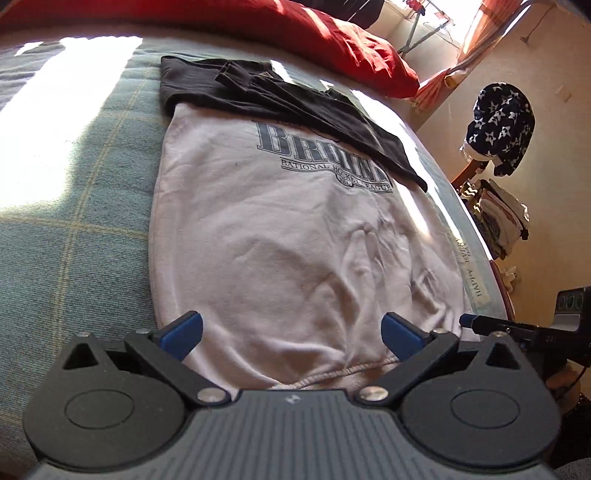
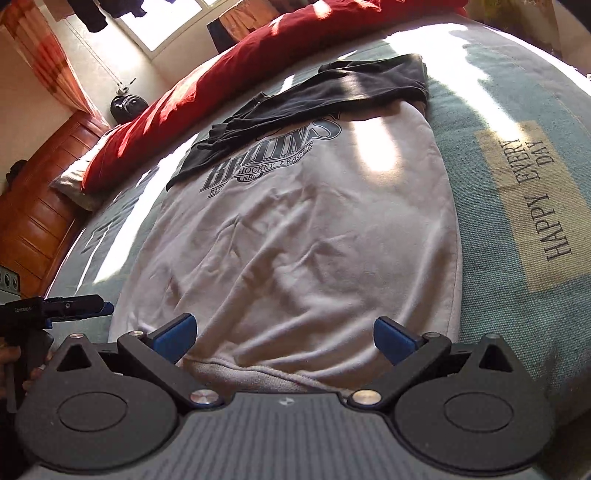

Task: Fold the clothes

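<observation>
Hard sunlight from the window (image 2: pixel 173 22) behind my bed throws blown-out white patches across the bedspread (image 1: pixel 55 122) and the pale shirt (image 2: pixel 376 155), with soft shadow between. Both my fisheye views bend strongly at the edges. The shirt lettering looks slightly smeared.

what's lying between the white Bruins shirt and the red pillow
A dark garment lies there, overlapping the white shirt's far end, short of the red pillow. Both wrist views show it.

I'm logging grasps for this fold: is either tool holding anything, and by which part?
Nothing is held. Left tool and right tool are both open, poised over the sweatshirt hem.
</observation>
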A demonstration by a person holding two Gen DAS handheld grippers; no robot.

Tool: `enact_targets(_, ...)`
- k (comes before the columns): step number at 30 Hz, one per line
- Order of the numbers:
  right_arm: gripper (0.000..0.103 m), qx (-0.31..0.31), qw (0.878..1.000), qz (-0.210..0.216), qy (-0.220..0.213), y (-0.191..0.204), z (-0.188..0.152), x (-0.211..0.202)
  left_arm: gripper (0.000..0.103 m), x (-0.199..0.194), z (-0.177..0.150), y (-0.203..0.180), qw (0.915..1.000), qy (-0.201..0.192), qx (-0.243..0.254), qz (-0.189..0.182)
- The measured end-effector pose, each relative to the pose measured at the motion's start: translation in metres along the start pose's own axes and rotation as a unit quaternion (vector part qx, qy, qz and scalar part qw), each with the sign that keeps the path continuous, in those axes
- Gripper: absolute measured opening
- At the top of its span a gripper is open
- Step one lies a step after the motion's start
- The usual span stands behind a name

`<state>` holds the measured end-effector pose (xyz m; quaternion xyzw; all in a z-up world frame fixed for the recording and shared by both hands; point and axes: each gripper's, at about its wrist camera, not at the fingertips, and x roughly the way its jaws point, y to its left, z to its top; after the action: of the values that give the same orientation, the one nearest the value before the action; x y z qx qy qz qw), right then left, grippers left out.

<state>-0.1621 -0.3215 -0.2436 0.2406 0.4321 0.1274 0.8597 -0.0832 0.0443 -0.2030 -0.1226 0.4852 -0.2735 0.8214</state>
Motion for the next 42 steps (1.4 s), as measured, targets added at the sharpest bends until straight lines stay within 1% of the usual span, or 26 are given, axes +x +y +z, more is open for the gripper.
enact_targets(1,0.103,-0.001,1.0,0.001,0.006,0.001,-0.002,0.003,0.102,0.004,-0.005,-0.005,0.9999,0.005,0.005,-0.01)
enact_targets(2,0.103,-0.002,1.0,0.001,0.011,0.002,-0.003,0.005,0.102,0.009,-0.01,-0.008,0.9998,0.011,0.01,-0.013)
enact_targets(3,0.103,-0.004,1.0,-0.002,0.018,0.001,-0.006,0.009,0.102,0.016,-0.014,-0.011,0.9996,0.02,0.012,-0.013)
enact_targets(5,0.103,-0.01,1.0,-0.005,0.019,-0.002,-0.011,0.013,0.102,0.027,-0.023,-0.01,0.9992,0.039,0.007,0.001)
enact_targets(12,0.103,-0.041,0.999,0.03,-0.002,-0.013,-0.024,0.006,0.102,0.023,-0.029,-0.023,0.9987,0.026,0.041,0.017)
enact_targets(15,0.103,-0.064,0.997,0.035,-0.012,-0.013,-0.03,0.005,0.102,0.021,-0.032,-0.029,0.998,0.02,0.056,0.023)
enact_targets(19,0.103,-0.103,0.994,0.024,-0.018,-0.006,-0.036,0.006,0.102,0.019,-0.035,-0.036,0.9966,0.013,0.075,0.032)
enact_targets(22,0.103,-0.119,0.993,0.014,-0.023,-0.002,-0.04,0.008,0.102,0.018,-0.037,-0.043,0.9952,0.006,0.09,0.036)
enact_targets(24,0.103,-0.122,0.992,0.008,-0.026,-0.001,-0.041,0.008,0.102,0.025,-0.033,-0.054,0.9941,0.002,0.105,0.026)
enact_targets(27,0.103,-0.131,0.991,0.001,-0.028,0.001,-0.043,0.009,0.102,0.045,-0.033,-0.07,0.9925,0.009,0.121,0.007)
enact_targets(29,0.103,-0.145,0.989,-0.004,-0.029,0.003,-0.045,0.01,0.102,0.057,-0.038,-0.071,0.9924,0.024,0.12,0.011)
enact_targets(30,0.103,-0.153,0.988,-0.007,-0.029,0.004,-0.047,0.01,0.102,0.061,-0.042,-0.071,0.9917,0.025,0.125,0.016)
enact_targets(32,0.103,-0.169,0.985,-0.013,-0.03,0.007,-0.05,0.01,0.102,0.058,-0.052,-0.069,0.9901,0.012,0.139,0.014)
enact_targets(36,0.103,-0.182,0.983,-0.015,-0.038,0.007,-0.053,0.011,0.102,0.045,-0.06,-0.057,0.9912,-0.001,0.132,-0.002)
enact_targets(40,0.103,-0.176,0.983,-0.019,-0.044,0.009,-0.053,0.007,0.102,0.035,-0.057,-0.053,0.9934,-0.008,0.115,-0.001)
enact_targets(42,0.103,-0.168,0.984,-0.024,-0.055,0.014,-0.049,0.0,0.102,0.033,-0.053,-0.056,0.994,-0.011,0.109,0.004)
